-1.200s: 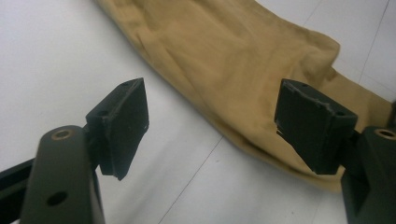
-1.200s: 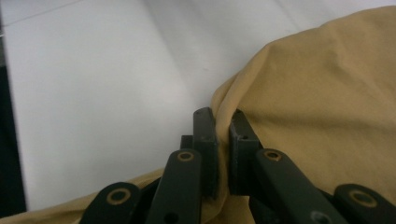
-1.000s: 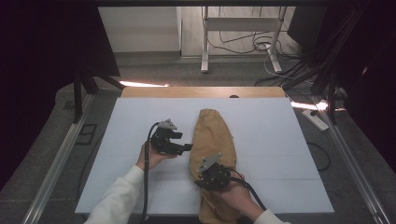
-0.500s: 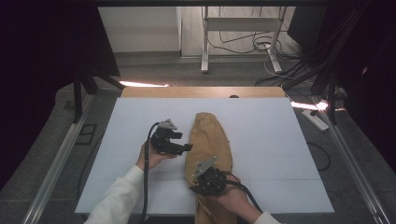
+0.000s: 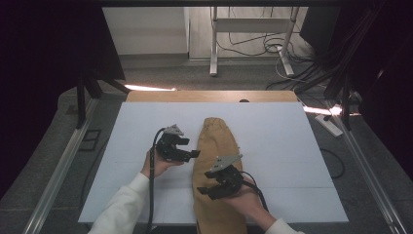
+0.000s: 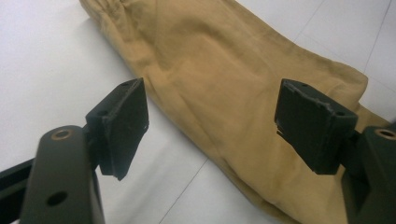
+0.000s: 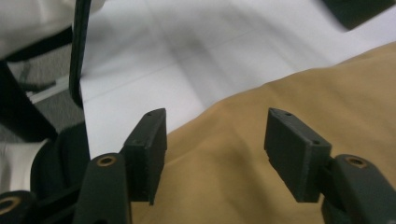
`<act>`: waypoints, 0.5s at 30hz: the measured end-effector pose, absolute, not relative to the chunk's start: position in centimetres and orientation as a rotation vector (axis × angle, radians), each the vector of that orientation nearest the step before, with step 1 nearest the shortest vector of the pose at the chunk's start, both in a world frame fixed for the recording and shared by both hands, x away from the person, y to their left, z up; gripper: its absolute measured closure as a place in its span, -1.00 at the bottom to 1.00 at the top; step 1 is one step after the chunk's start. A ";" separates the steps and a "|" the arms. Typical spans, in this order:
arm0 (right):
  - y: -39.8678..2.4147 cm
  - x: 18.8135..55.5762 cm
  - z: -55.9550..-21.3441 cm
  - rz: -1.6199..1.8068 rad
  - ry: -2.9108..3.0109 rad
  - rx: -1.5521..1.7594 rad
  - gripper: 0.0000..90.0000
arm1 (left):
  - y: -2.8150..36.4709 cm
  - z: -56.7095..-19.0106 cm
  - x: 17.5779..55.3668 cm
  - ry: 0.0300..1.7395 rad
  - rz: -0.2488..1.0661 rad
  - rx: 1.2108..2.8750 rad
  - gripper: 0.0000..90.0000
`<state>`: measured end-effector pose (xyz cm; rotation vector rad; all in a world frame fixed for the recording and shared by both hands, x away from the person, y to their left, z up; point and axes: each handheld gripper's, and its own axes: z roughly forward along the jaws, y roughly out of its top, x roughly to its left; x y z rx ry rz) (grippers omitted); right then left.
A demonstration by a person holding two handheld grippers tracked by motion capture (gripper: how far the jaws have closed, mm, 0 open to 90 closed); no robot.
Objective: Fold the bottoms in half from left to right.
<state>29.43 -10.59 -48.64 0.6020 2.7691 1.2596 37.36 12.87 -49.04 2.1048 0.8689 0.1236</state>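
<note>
Both grippers hang released over the tan trousers (image 5: 216, 165) — the right gripper (image 7: 215, 149) having just spread its fingers, the left gripper (image 6: 212, 123) beside the cloth's edge.

Left gripper (image 6: 210, 121): jaws wide apart, nothing between the pads. Pads (image 6: 123, 123) at 9 and 3 o'clock. Tan folded garment (image 6: 219, 79) lies on the white table (image 6: 42, 70), running from 12 toward 5 o'clock; its gathered hem sits at 12 o'clock.
</note>
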 end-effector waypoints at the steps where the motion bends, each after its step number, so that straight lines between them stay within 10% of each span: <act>1: -10.8 29.7 -48.5 1.265 2.758 0.610 -0.14 | 13.0 -49.1 37.3 0.873 0.123 2.105 -0.43; 15: -14.7 33.1 -48.1 1.217 2.636 0.767 -0.16 | 13.4 -49.2 37.2 0.894 0.132 2.101 -0.43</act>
